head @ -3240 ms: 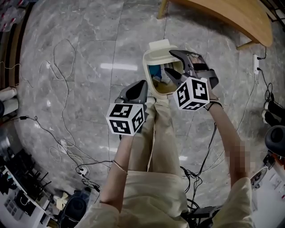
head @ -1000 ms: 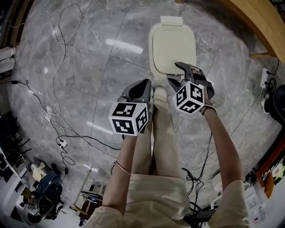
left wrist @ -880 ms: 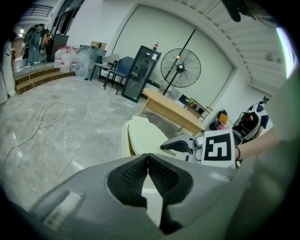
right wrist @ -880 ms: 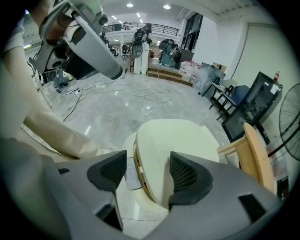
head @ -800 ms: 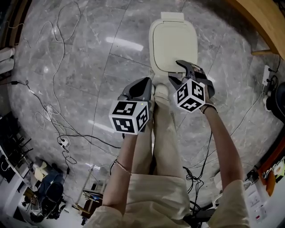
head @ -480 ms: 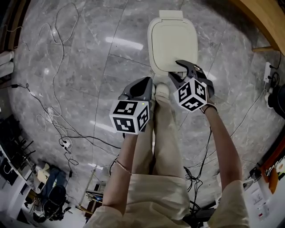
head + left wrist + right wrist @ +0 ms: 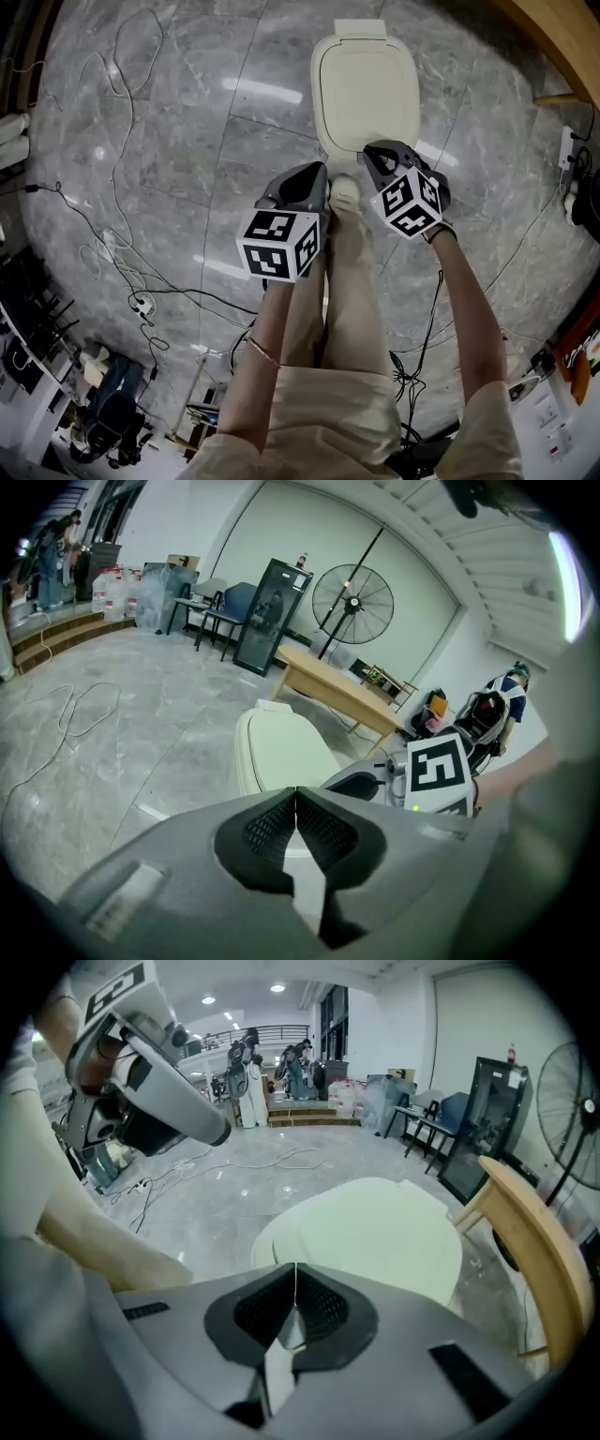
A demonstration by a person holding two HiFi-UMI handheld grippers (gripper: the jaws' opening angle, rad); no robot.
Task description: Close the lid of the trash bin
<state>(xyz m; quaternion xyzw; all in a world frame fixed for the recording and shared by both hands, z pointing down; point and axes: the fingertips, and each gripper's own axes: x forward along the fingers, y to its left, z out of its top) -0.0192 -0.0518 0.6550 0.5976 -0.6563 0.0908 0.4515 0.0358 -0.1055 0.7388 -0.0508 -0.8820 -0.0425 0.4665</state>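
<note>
Entry: lid check, bin on the floor.

The trash bin [image 7: 322, 131] stands on the grey marble floor [image 7: 187, 122], near the top edge of the head view, just past the tip of the person's shoe [image 7: 345, 190]. Its lid [image 7: 367, 89] lies flat on the rim. I see no gap along the near edge in the right gripper view, and the hinge tab [image 7: 360, 29] sits on the far side.

Left gripper [image 7: 317, 174]: jaws pressed together, pads meeting, nothing between them. It hovers beside the shoe, short of the bin and not touching it.

Right gripper [image 7: 371, 154]: jaws also fully together and empty. It hangs just over the near edge of the lid. I cannot tell whether the tips touch the lid.

Loose cables [image 7: 122, 272] lie across the floor to the left, well apart from the bin. A wooden table [image 7: 553, 37] edge shows at the top right corner.

Judgement: the closing step looks complete. What remains is confirming that the lid is seated. Next move, as I read it, is a light downward press with the closed right jaws on the near lid edge, then lifting both grippers clear without catching the lip.
</note>
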